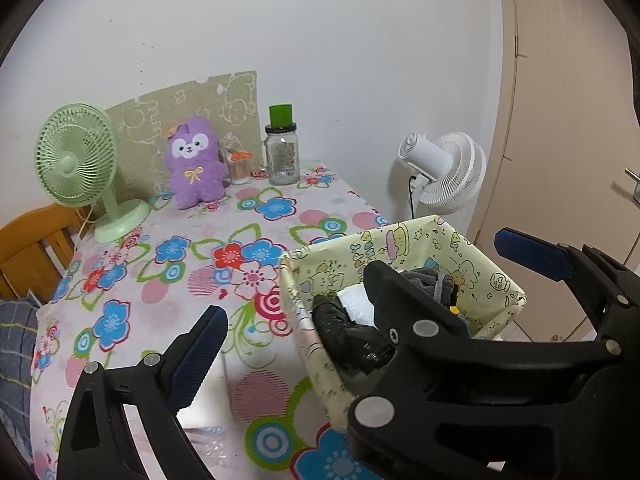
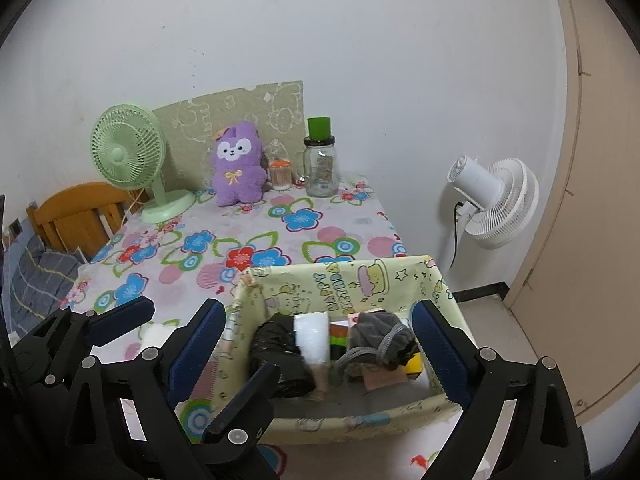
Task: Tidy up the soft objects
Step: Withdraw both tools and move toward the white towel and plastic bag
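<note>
A yellow patterned fabric box (image 2: 352, 284) stands at the table's near right edge; it also shows in the left wrist view (image 1: 400, 244). Inside lie a black plastic bag (image 2: 276, 344), a white roll (image 2: 312, 340), a grey drawstring pouch (image 2: 380, 336) and a yellow item (image 2: 414, 364). My right gripper (image 2: 320, 340) is open and empty, its fingers straddling the box. My left gripper (image 1: 360, 284) is open and empty, left of the box. A white soft thing (image 2: 154, 334) lies on the cloth near it. A purple plush toy (image 1: 196, 164) sits at the back.
A green desk fan (image 1: 78, 164) stands at the back left. A glass jar with a green lid (image 1: 282, 152) and a small container (image 1: 240, 166) stand beside the plush. A white floor fan (image 1: 444, 172) and a door are to the right. A wooden chair (image 2: 76, 216) is at the left.
</note>
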A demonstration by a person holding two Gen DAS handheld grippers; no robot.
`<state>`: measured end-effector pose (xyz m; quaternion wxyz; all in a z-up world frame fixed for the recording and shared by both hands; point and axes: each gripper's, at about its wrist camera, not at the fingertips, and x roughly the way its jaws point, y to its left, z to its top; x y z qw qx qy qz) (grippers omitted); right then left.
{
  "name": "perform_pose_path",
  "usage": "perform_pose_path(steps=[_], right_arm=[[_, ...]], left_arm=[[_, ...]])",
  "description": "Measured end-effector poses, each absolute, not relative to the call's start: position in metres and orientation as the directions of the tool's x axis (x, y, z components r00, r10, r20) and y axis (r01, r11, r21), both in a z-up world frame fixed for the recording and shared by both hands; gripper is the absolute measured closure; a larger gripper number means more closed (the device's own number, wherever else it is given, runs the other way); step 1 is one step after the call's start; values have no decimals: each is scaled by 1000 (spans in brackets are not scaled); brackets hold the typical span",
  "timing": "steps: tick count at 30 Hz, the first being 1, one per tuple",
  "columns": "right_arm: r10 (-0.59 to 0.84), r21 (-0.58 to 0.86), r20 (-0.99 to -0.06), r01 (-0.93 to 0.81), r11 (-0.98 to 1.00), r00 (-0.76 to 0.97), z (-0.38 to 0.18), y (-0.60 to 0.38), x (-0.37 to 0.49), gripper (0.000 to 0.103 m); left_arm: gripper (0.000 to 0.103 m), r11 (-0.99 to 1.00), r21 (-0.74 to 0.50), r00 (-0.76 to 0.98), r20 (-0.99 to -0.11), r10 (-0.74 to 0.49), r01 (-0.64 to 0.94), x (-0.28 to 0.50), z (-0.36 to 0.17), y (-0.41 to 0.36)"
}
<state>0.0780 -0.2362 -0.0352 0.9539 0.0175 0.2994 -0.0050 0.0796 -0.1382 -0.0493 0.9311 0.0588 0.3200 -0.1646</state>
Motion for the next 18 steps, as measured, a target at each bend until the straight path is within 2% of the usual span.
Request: perform_pose_path(steps=[18], right_arm=[[-30,24,-522,50,998,852,-19,-191,45,1]], left_arm=[[4,940,18,779,-565,-272,342,49,-33,-93]])
